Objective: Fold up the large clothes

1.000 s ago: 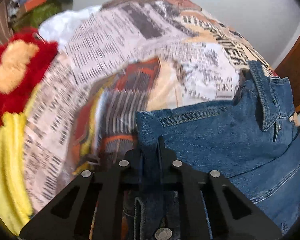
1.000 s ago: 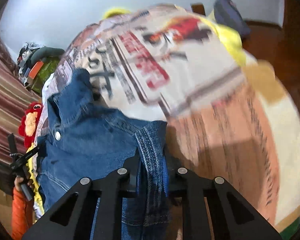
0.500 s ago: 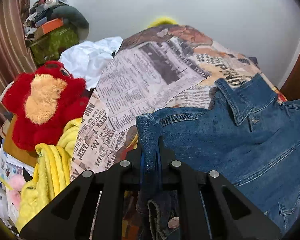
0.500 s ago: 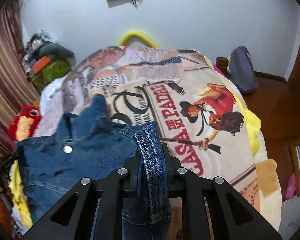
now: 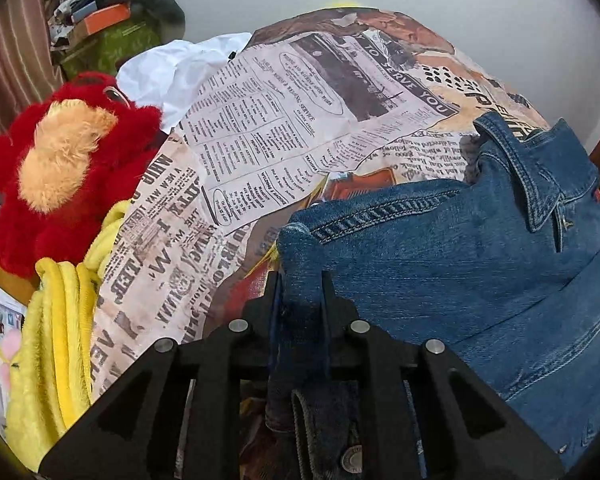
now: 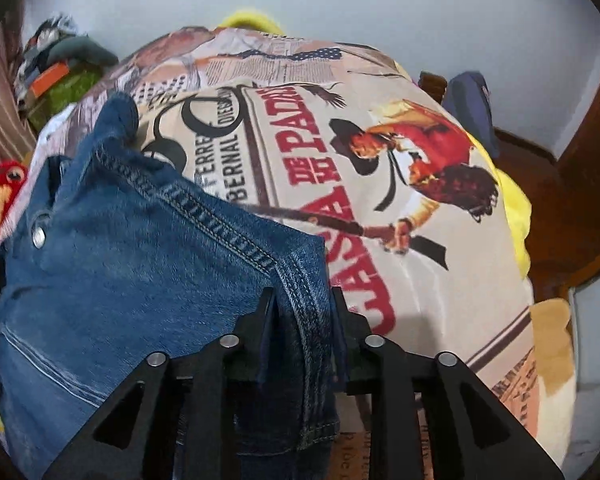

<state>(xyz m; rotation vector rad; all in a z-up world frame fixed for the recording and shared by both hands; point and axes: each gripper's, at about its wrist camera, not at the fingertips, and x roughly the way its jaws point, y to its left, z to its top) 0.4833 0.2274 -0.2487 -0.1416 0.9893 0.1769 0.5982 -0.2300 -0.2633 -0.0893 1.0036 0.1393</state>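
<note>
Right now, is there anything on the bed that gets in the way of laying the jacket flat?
Nothing visible does. The jacket already lies on the printed bedspread, with denim between the fingers of both grippers, left and right, whose jaws have just been opening. The red plush toy sits off at the bed's edge.

Pale wall (image 6: 380, 8); striped curtain (image 5: 16, 60) left; brown wooden floor (image 6: 548, 200) right.

The jacket (image 5: 480, 264) lies on the bedspread (image 5: 300, 128), with the plush toy (image 5: 60, 172) at its left edge.
</note>
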